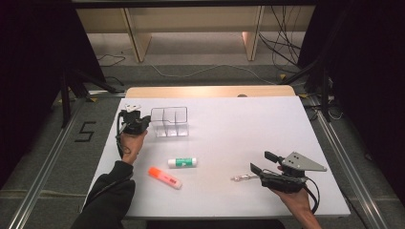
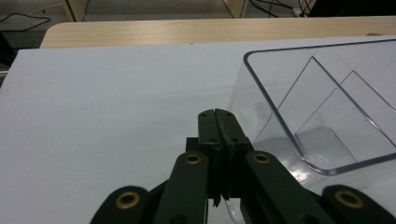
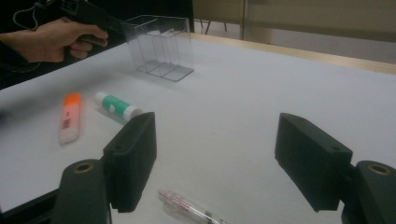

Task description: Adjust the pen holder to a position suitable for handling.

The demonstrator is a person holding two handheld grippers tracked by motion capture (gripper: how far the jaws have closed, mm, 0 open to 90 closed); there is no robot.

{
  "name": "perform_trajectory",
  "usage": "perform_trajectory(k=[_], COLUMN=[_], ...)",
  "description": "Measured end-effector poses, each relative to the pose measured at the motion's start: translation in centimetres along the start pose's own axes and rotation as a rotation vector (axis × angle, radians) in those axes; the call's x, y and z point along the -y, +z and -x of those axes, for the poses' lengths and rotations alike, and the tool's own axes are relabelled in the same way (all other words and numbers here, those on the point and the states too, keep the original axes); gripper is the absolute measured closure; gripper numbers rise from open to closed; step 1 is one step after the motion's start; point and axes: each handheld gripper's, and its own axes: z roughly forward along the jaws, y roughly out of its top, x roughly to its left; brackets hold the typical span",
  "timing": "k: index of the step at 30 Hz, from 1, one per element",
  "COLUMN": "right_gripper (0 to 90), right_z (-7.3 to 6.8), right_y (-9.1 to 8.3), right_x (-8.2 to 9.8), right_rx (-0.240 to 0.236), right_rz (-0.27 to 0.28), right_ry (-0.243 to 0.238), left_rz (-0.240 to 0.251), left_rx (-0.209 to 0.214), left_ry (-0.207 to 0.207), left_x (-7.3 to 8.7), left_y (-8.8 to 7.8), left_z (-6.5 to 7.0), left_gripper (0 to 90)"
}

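place: lab recording rig | signs: white counter between dark curtains | floor rails | loose cables | taped number on carpet

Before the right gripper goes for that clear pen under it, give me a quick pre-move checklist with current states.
1. Right gripper open: ok.
2. Clear pen lies on the table between and below the jaws, not yet gripped: ok.
3. Left gripper shut at the clear organizer's wall: ok; whether it pinches the wall, cannot tell.
4. Organizer upright, compartments empty: ok.
5. Orange highlighter and green-labelled glue stick lie apart from the pen: ok.
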Motion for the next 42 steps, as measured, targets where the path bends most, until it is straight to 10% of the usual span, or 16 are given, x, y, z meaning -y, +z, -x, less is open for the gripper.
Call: perform_trajectory(k=[19,42], right_gripper=[30.3,30.3], right_z=[0.1,0.2], right_y=[0.0,0.1], right_x=[0.0,0.0], right_rx=[0.005,0.000], right_rz=[-0.005,-0.015], right_ry=[-0.001,0.003], left_rz=[-0.009,-0.021], left_rx=[0.027,0.089], left_ry=[-0.032,0.037], left_x=[-0.2,-1.3], left_y=[0.9,2.8], left_z=[1.1,5.6], left_gripper=[89.2,89.2])
